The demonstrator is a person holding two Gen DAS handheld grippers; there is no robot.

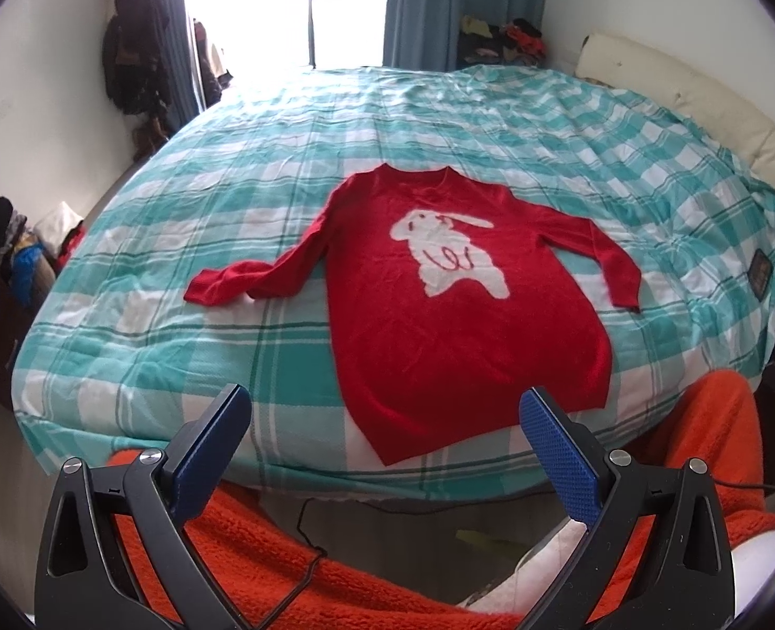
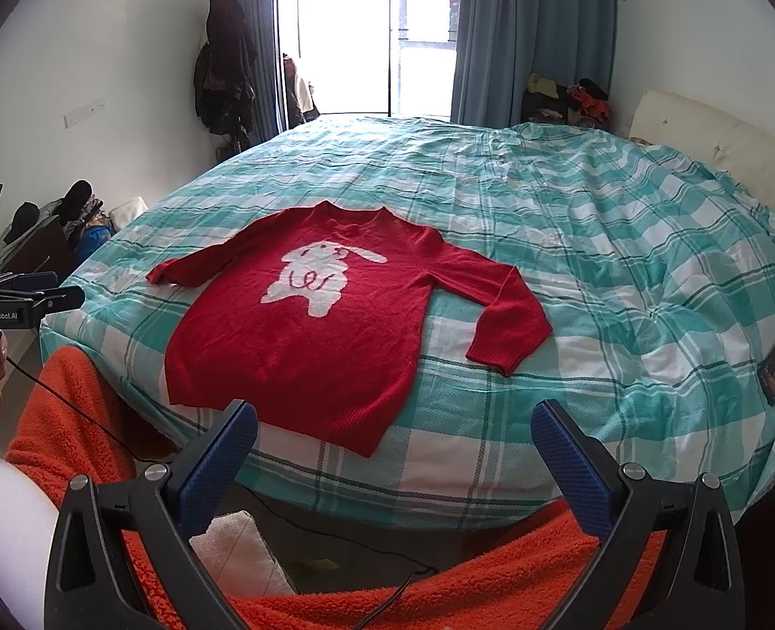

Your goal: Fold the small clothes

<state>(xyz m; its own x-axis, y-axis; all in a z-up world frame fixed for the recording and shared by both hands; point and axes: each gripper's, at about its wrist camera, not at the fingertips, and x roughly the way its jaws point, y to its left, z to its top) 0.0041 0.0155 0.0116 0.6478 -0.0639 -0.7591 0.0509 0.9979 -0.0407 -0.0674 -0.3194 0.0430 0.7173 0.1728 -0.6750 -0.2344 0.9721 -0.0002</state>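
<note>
Right wrist view: "GenRobot.AI" lettering on left gripper (image 2: pixel 70 296) beside red sweater (image 2: pixel 314 325).

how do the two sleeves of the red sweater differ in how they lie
The viewer-left sleeve runs outward, its cuff pointing away from the body; the viewer-right sleeve bends at the elbow, its cuff pointing toward the hem. The left cuff looks creased, the right flat. Both rest on the checked bedspread, ungripped.

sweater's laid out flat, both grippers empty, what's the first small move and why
Probably bring the left gripper forward to the cuff of the sweater's left sleeve, ready to fold it across the body. The red sweater lies flat, front up on the checked bedspread with both sleeves spread outward, and both the left gripper and the right gripper hang open short of the bed, touching nothing.
</note>
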